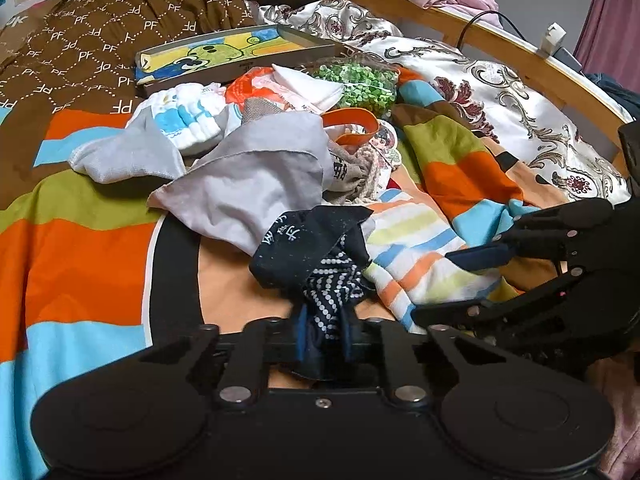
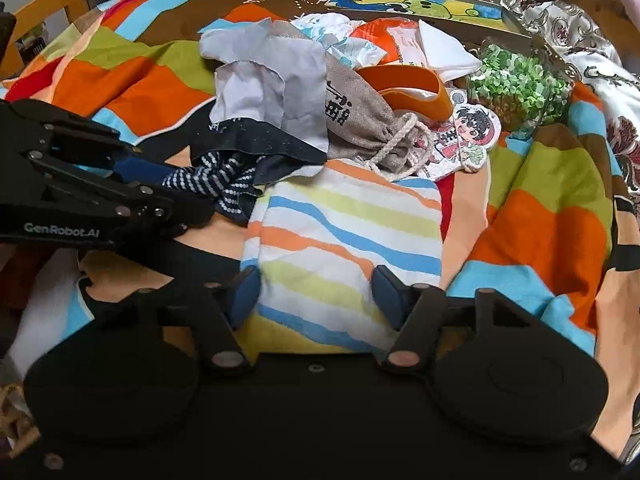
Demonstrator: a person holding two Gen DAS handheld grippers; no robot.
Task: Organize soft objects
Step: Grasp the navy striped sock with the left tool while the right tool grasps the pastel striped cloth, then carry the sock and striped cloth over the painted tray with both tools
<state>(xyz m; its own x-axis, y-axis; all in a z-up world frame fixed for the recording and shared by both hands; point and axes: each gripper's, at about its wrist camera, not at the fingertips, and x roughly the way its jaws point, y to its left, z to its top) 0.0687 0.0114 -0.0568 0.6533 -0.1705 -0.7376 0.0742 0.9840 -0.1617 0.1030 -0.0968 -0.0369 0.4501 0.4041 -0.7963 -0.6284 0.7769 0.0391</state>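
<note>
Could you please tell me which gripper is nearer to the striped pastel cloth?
Right. The right gripper straddles the striped pastel cloth, while the left gripper pinches the navy dotted sock beside it.

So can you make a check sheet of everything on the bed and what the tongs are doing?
Surface: bed with a striped cover, rumpled.
Job's things: dark sock; striped cloth; grey cloth.
Clutter: drawstring bag, picture box, green beads bag, orange band, cartoon card.
Tongs: left tongs shut on the dark sock; right tongs astride the striped cloth, grip unclear.
Cables: black cable over the wooden frame.
Surroundings: brown quilt, floral cloth.
</note>
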